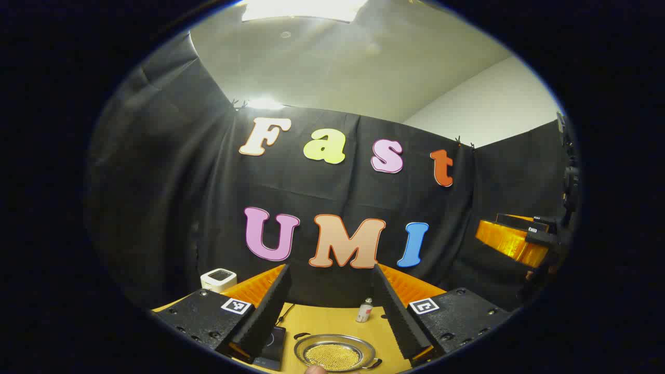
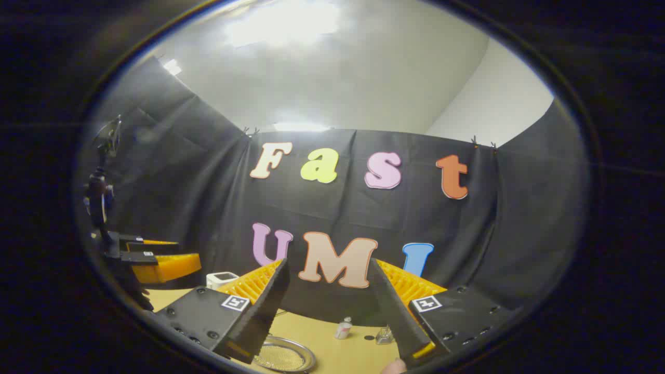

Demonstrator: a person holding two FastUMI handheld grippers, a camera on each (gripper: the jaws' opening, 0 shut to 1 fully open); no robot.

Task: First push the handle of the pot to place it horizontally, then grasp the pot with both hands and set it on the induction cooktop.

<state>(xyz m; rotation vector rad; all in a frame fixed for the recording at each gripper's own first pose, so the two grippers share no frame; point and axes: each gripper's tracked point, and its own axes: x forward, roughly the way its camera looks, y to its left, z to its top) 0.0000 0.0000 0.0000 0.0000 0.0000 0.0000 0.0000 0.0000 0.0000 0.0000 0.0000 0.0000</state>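
The pot (image 1: pixel 333 354) is a shallow metal pan with golden grainy contents, low on the wooden table (image 1: pixel 332 319) between my left gripper's fingers. A dark handle (image 1: pixel 376 363) shows at its right rim. The black induction cooktop (image 1: pixel 273 343) lies just left of it. My left gripper (image 1: pixel 330 267) is raised above the table, open and holding nothing. In the right gripper view the pot (image 2: pixel 286 356) sits at the bottom left, partly hidden behind the left finger. My right gripper (image 2: pixel 329 262) is also open, raised and holding nothing.
A white boxy device (image 1: pixel 218 279) stands at the table's back left. A small bottle (image 1: pixel 364 310) stands behind the pot, and a small clear object (image 2: pixel 384 336) sits right of the bottle (image 2: pixel 343 328). The other gripper (image 1: pixel 511 241) hangs far right; its counterpart (image 2: pixel 158 265) far left.
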